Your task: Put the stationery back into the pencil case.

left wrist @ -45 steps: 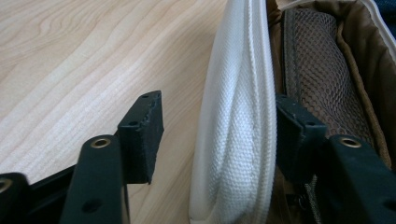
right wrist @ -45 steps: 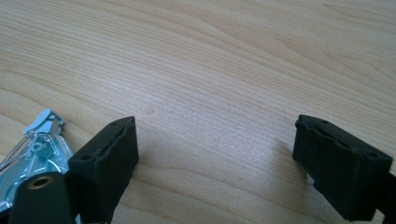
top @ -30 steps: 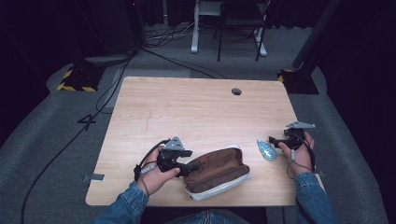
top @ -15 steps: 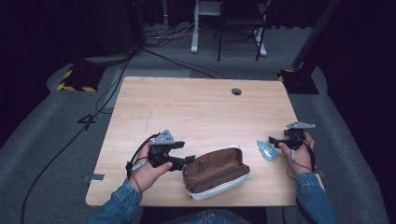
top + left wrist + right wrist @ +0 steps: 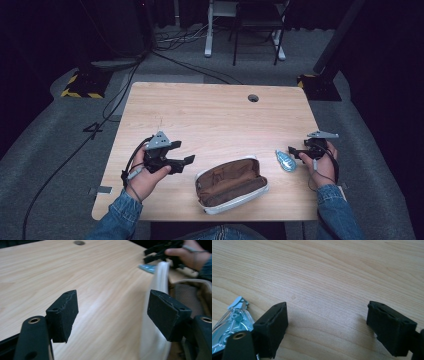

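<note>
Flanking the open pouch [image 5: 231, 186], both grippers, left [image 5: 187, 160] widening and right [image 5: 292, 151] narrowing, keep fingers apart, gripping nothing.

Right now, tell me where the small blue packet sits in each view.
High view: blue packet, right of the open pouch, by the right gripper.
Left gripper view: upper right, behind the pouch's white edge.
Right gripper view: lower left.
Shared landmark: wooden table.

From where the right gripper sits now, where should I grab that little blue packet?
Probably by the narrow crimped tip of the blue packet, the end pointing away from you. It lies flat on the table, so come down from above with the right gripper, open jaws straddling that thin end.
</note>
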Motion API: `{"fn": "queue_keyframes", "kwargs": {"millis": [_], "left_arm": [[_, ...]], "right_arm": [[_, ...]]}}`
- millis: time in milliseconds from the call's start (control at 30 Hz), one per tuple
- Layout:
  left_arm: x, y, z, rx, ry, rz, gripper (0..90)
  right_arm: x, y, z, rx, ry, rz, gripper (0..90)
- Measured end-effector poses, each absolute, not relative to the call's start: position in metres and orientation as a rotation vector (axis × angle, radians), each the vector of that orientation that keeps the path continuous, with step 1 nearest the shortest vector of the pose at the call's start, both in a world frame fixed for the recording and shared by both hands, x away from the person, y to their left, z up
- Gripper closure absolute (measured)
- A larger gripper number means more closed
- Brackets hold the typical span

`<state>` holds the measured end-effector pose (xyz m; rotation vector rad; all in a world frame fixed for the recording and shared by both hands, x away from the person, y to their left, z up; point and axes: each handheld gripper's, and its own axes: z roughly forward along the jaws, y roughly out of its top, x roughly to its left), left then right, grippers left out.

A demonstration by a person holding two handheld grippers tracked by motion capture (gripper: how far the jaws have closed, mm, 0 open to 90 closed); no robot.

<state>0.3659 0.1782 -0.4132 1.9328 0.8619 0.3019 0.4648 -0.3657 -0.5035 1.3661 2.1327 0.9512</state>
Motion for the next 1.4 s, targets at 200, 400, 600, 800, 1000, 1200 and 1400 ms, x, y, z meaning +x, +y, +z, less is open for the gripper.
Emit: {"fn": "queue_keyframes", "kwargs": {"millis": [200,400,600,800,1000,1200,1400], "left_arm": [[0.377,0.200,-0.426,1.951,0.958,0.382,22.4],[0.385,0.213,-0.438,1.979,0.993,0.415,19.5],[0.397,0.227,-0.460,1.995,1.063,0.393,18.1],[0.403,0.234,-0.475,2.028,1.131,0.396,18.2],[0.408,0.241,-0.491,2.089,1.165,0.434,18.3],[0.410,0.242,-0.496,2.096,1.174,0.417,18.4],[0.411,0.240,-0.499,2.122,1.178,0.407,18.3]], "right_arm": [[0.465,-0.366,-0.502,1.371,2.131,0.946,23.2],[0.464,-0.367,-0.498,1.384,2.135,0.955,26.6],[0.460,-0.365,-0.488,1.383,2.140,0.945,32.0],[0.457,-0.364,-0.482,1.369,2.187,0.897,35.3],[0.456,-0.364,-0.478,1.381,2.189,0.907,36.3],[0.454,-0.363,-0.473,1.397,2.187,0.932,36.4],[0.449,-0.358,-0.463,1.419,2.214,0.946,37.9]]}}
